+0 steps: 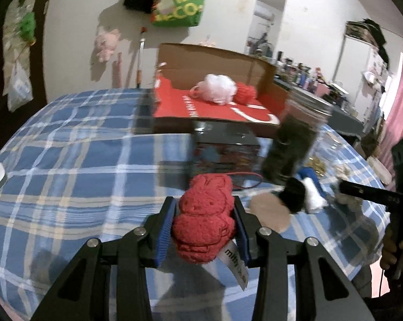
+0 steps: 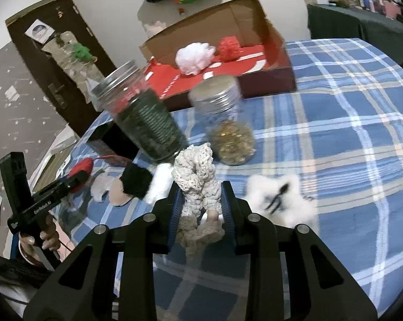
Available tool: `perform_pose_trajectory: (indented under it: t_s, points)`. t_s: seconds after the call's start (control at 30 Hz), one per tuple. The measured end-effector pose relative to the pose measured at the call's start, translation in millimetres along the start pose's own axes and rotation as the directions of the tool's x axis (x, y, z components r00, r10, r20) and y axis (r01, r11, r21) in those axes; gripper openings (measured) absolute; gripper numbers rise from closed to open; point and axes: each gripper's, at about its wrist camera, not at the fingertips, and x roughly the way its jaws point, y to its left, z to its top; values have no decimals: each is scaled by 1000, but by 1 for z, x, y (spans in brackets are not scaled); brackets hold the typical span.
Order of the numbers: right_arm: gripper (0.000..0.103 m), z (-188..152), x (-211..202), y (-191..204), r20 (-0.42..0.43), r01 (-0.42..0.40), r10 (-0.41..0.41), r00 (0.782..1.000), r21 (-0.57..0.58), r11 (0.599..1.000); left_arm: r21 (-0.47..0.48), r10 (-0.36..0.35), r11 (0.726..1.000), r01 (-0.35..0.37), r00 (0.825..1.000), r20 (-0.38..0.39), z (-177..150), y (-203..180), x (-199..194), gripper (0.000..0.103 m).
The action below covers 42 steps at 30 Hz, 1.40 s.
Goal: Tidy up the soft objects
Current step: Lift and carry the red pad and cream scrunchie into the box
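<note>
My left gripper is shut on a red plush bunny with a white tag, held above the blue plaid cloth. My right gripper is shut on a cream crocheted piece. An open cardboard box with a red floor stands at the far side; a white mesh pouf and a red yarn ball lie in it. On the cloth lie a black and white plush, a tan round pad and a white fluffy piece. The left gripper with the red bunny also shows in the right wrist view.
Two clear jars with metal lids stand mid-table: one with dark contents, one with golden bits. A dark printed box sits before the cardboard box. A person's hand holds the left gripper's handle. A door and a cluttered shelf lie beyond.
</note>
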Motion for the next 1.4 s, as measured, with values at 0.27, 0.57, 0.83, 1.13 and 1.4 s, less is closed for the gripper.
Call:
perform_pose_trajectory:
  t_s: [0.27, 0.57, 0.83, 1.13, 1.4]
  points:
    - [28, 11, -3, -19, -12, 32, -31, 999, 50, 998, -64, 85, 994, -88, 996, -41, 16, 37, 12, 44]
    - [28, 31, -6, -39, -19, 87, -86, 996, 79, 993, 33, 102, 994, -101, 994, -40, 42, 48, 30, 44]
    - [28, 52, 1, -57, -44, 109, -108, 993, 40, 993, 162, 50, 986, -46, 998, -23, 65, 50, 48, 44]
    - [28, 83, 13, -60, -61, 154, -162, 985, -117, 981, 243, -41, 969, 51, 998, -47, 90, 47, 70, 44]
    - [28, 106, 19, -56, -73, 82, -98, 993, -189, 978, 287, -95, 952, 111, 993, -68, 96, 37, 76, 44]
